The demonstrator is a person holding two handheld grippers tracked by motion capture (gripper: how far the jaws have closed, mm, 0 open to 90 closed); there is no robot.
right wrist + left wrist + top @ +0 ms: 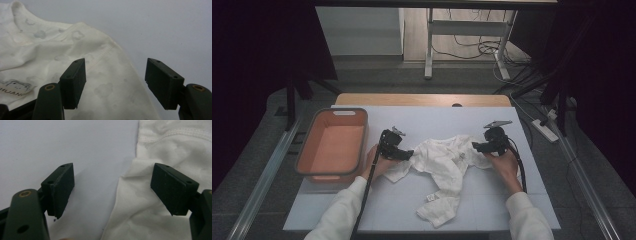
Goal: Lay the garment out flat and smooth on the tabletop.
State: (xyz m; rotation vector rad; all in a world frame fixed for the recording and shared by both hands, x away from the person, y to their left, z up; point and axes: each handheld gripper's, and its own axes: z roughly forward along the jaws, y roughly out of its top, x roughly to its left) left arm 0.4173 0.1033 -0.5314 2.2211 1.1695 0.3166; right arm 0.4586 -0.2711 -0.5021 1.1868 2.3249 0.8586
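Observation:
A crumpled white garment (443,167) lies on the white table mat (422,120), with one part trailing toward the front edge. My left gripper (408,153) rests at the garment's left edge, open. In the left gripper view its jaws stand wide apart over the cloth's edge (150,202), with the bare mat (75,150) to the left. My right gripper (476,146) sits at the garment's right edge, open too. In the right gripper view the jaws straddle a stitched hem of the cloth (105,75), and a printed label (15,87) shows at lower left.
An orange plastic basket (333,142) with a grey rim stands at the table's left side, with nothing in it. Beyond the table's far edge are a desk frame (467,30) and cables on the floor.

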